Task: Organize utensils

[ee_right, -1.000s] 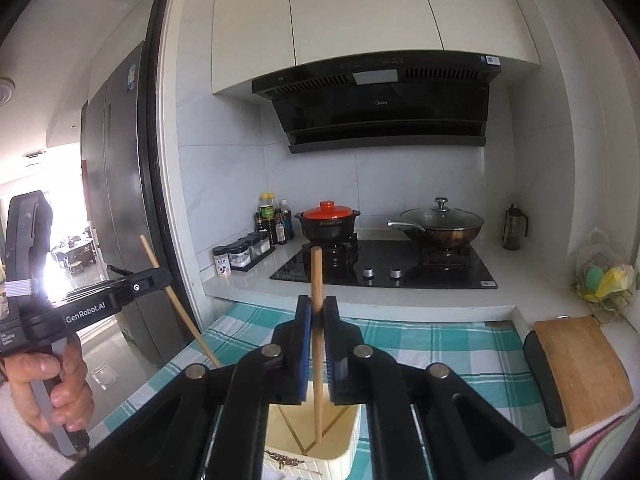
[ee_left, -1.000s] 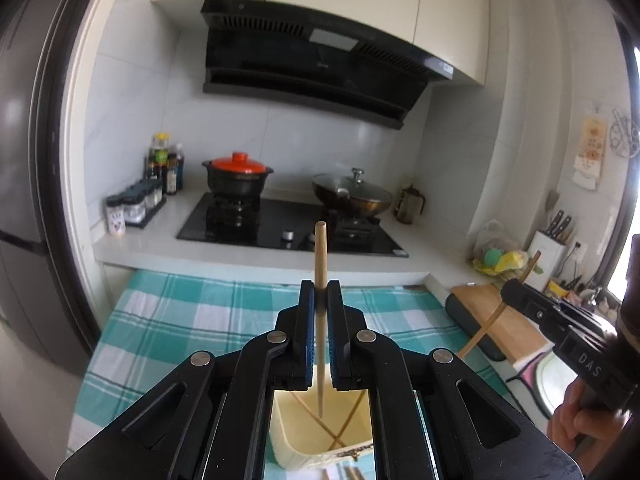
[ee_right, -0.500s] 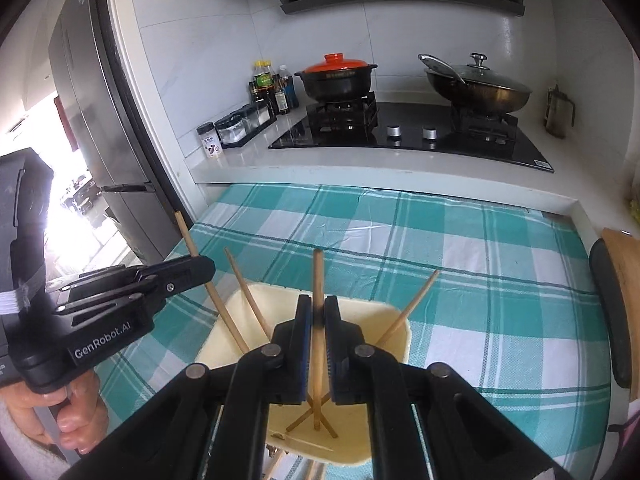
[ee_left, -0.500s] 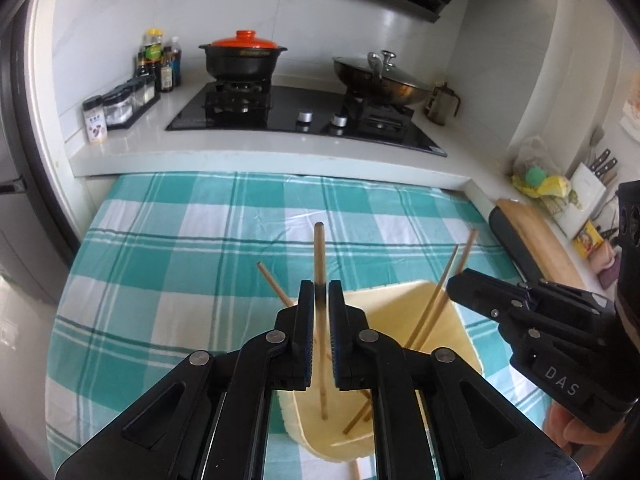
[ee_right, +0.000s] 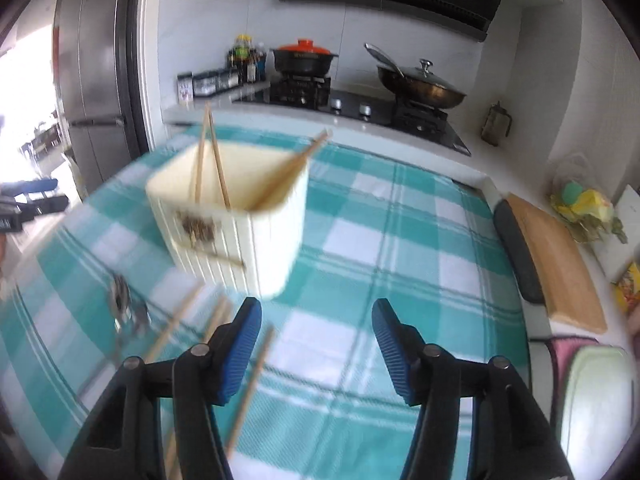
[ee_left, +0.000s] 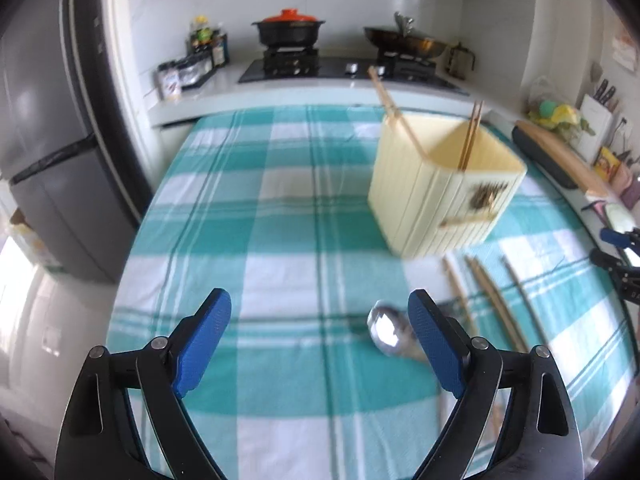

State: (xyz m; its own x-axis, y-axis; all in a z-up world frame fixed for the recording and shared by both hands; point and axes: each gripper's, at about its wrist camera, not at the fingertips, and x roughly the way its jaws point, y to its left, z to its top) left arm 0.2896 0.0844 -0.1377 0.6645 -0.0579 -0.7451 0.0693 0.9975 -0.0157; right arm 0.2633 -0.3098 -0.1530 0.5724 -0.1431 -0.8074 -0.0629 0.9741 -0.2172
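Here the left gripper (ee_left: pixel 320 332) has its blue-padded jaws opening wide with nothing between them, over the teal-and-white checked tablecloth (ee_left: pixel 256 184). The right gripper (ee_right: pixel 317 344) is opening too, also empty. Beyond them stands the cream ribbed square utensil holder (ee_right: pixel 240 232), with wooden chopsticks (ee_right: pixel 218 168) leaning inside it. More loose chopsticks (ee_left: pixel 490 296) and a shiny metal spoon (ee_left: pixel 384 330) lie on the cloth just in front of it.

Cream ribbed holder (ee_left: pixel 436 196) upright with chopsticks (ee_left: pixel 470 140); loose chopsticks (ee_left: pixel 490 296) and spoon (ee_left: pixel 384 330) beside.
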